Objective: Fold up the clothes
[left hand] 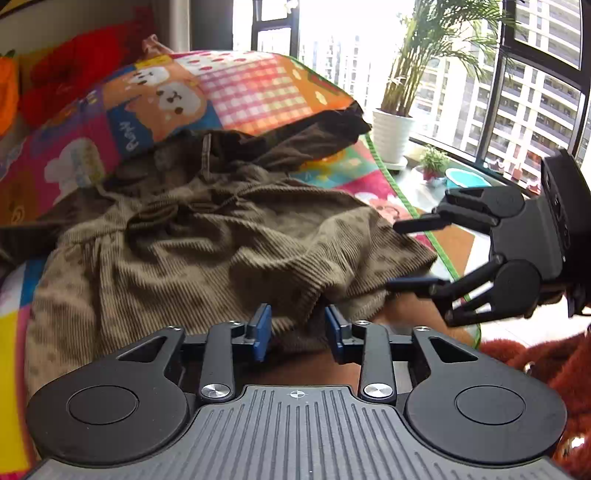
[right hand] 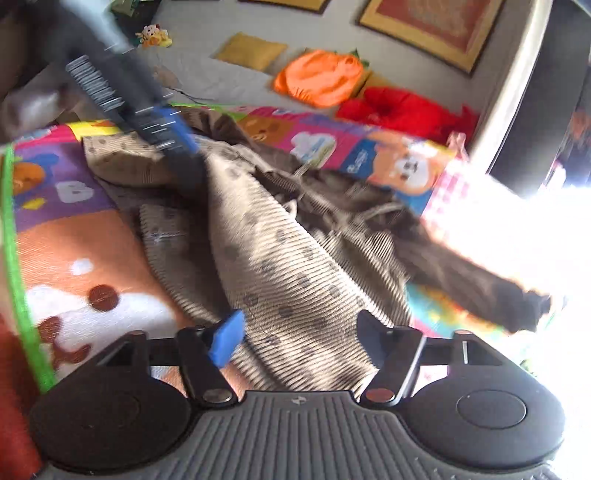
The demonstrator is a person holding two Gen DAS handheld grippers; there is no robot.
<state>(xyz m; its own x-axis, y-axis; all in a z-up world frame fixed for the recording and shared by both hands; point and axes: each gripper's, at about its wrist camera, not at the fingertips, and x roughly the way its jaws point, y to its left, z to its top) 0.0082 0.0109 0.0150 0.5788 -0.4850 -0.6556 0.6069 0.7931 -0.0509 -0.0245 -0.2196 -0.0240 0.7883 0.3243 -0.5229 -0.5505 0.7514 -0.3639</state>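
The crumpled brown corduroy garment (left hand: 207,236) covered most of the colourful cartoon-patterned play mat (left hand: 236,85), heaped between both tools. Bare mat lay open toward the window side (left hand: 332,173) and along the green-edged orange corner (right hand: 74,251). A white potted palm (left hand: 392,133) stood beyond the mat's edge.

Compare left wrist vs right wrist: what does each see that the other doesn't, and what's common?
Left wrist only: the window with high-rise blocks outside, a potted palm in a white pot, and the right gripper seen from the side, open, at the garment's right edge.

Right wrist only: a grey wall with framed pictures, a yellow cushion, and the left gripper, blurred.

Both: the brown corduroy garment crumpled on the cartoon play mat, plus the orange pumpkin plush and red plush.
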